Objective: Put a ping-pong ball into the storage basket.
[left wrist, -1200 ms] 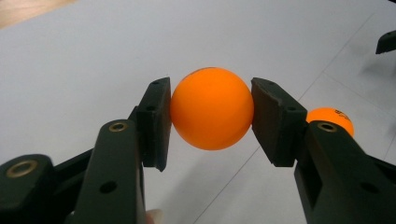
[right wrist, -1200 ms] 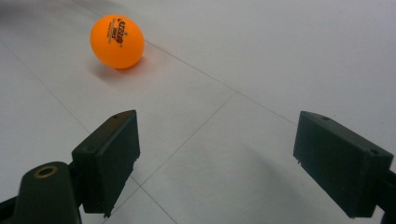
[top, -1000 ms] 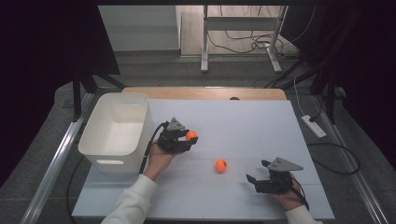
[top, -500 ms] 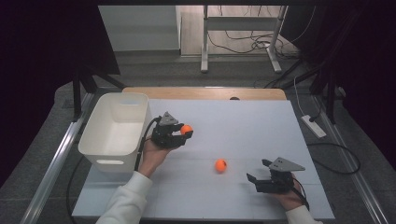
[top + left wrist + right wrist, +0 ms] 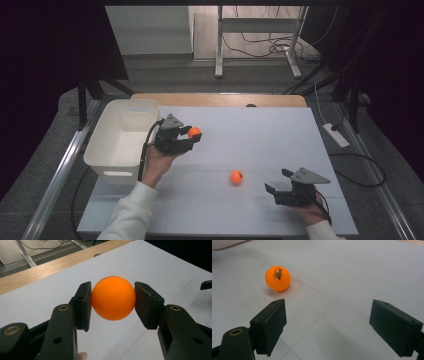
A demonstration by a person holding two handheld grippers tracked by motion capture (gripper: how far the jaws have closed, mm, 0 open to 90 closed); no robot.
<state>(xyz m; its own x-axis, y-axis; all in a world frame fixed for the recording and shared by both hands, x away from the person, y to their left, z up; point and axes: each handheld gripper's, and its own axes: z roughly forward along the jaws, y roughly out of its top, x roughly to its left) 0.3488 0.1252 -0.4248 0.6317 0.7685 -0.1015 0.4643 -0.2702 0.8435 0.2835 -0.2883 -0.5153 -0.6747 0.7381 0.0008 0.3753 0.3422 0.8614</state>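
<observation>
- The loose ball point(image 5: 278, 278) bears small dark print with a red mark; the lettering is too small to read for sure.
- The held ball point(image 5: 113, 298) shows no print on its visible face.
- Two orange balls in all, one white bin point(image 5: 121, 140), two grippers.
- The left gripper point(image 5: 186, 141) is clamped on the held ball, both pads pressed to its sides, lifted above the table point(image 5: 260, 135) just right of the bin's rim.
- The right gripper point(image 5: 281, 190) has its jaws spread wide with nothing between them, low over the table near its front right corner.
- The loose ball lies on the white table top between the two grippers, nearer the right one, ahead of its jaws and apart from them.
- The bin sits at the table's left edge, open at the top; I cannot see anything inside.
- Bare surface stretches wide across the middle and back right; a wooden strip point(image 5: 220, 99) runs along the far edge.
</observation>
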